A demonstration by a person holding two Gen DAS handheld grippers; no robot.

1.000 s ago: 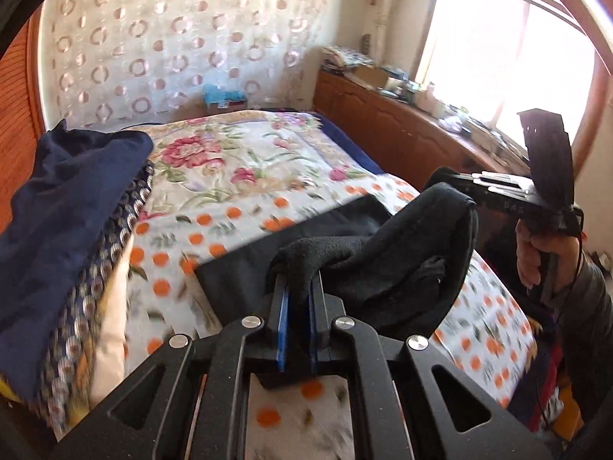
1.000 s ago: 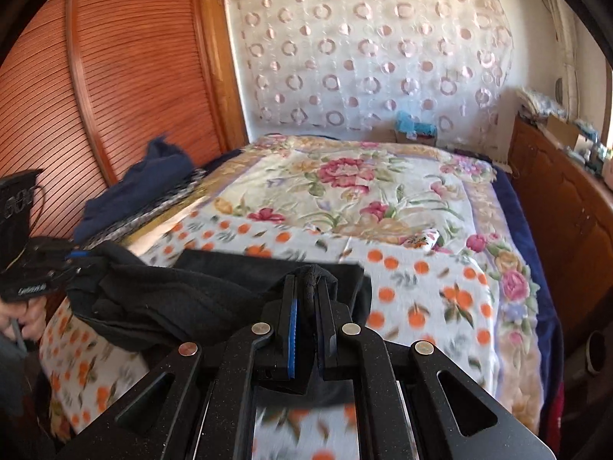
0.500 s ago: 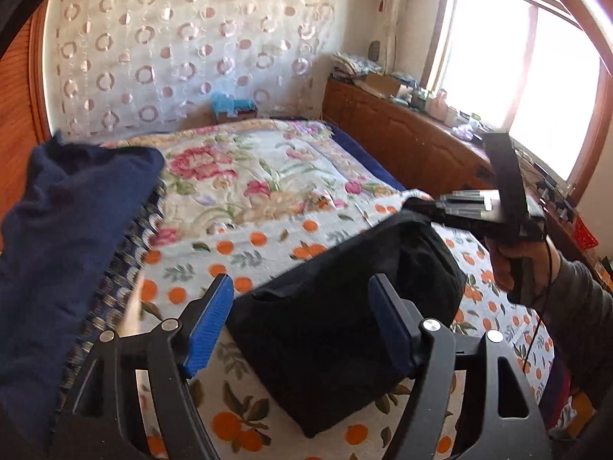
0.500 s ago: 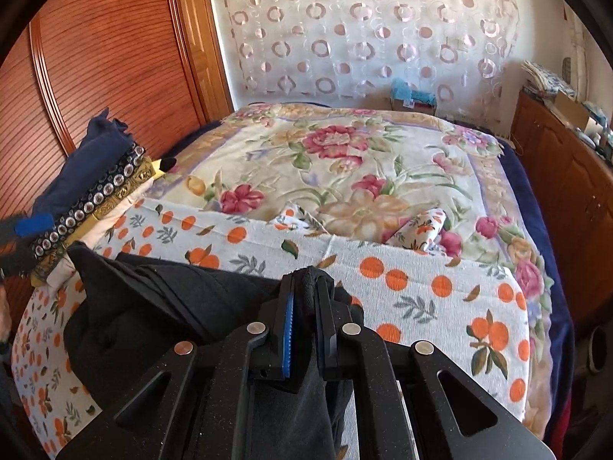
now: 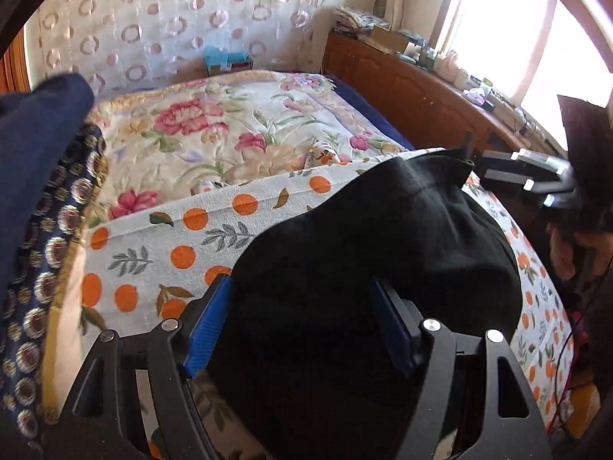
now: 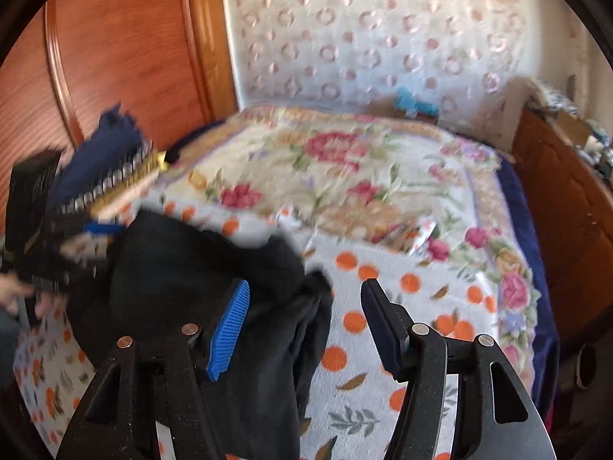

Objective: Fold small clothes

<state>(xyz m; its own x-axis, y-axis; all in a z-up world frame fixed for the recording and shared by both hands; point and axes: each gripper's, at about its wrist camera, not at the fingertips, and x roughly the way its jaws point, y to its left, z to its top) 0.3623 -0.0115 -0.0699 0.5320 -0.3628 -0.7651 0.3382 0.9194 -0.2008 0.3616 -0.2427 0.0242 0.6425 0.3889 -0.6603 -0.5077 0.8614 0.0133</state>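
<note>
A bed [image 5: 345,92] fills the room. On it lies a blanket with big pink flowers [image 5: 214,130]. Over the bed's near end lies a white sheet with orange dots and leaves [image 5: 161,237]. At the bed's left edge sits a pile of dark blue cloth [image 5: 34,161]. Along the right edge runs a brown wooden cabinet [image 5: 413,92] below a bright window [image 5: 509,30]. A curtain with rings [image 6: 383,30] hangs at the far end beside a wooden wardrobe [image 6: 126,50].

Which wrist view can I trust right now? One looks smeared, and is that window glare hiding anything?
Left wrist view: sharp on the black garment and orange-dotted sheet; the window is blown out white, and the right gripper beside it is a dark silhouette. Right wrist view: motion-blurred throughout, worst on the pile of clothes. Both bend at the edges.
</note>
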